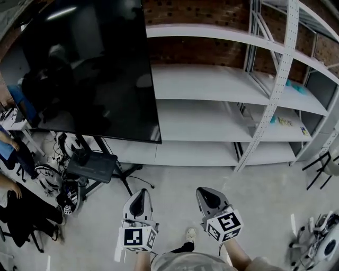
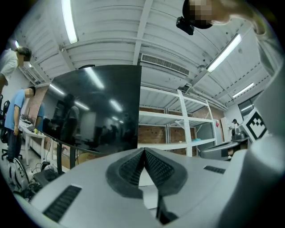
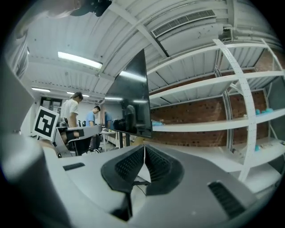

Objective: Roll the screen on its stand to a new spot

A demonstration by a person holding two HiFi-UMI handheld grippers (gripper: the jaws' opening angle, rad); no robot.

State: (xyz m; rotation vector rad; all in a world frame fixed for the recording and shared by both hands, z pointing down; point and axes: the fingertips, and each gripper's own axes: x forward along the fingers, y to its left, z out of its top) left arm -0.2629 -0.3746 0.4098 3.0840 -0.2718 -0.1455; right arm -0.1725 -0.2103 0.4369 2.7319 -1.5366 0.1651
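Big white shelves stand against a red brick wall. Wires lie tangled on the grey floor. A chair stands at the right. Long lights shine overhead.

The pale floor bears the black stand, what look like cables, and grey shelving.

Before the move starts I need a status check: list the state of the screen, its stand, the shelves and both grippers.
Screen: dark, showing only reflections, upright on its stand, not touched.
Stand: on the floor, apart from both grippers.
Left gripper: shut, nothing in it.
Right gripper: shut, nothing in it.
Shelves: mostly bare, a few small items at the right end.
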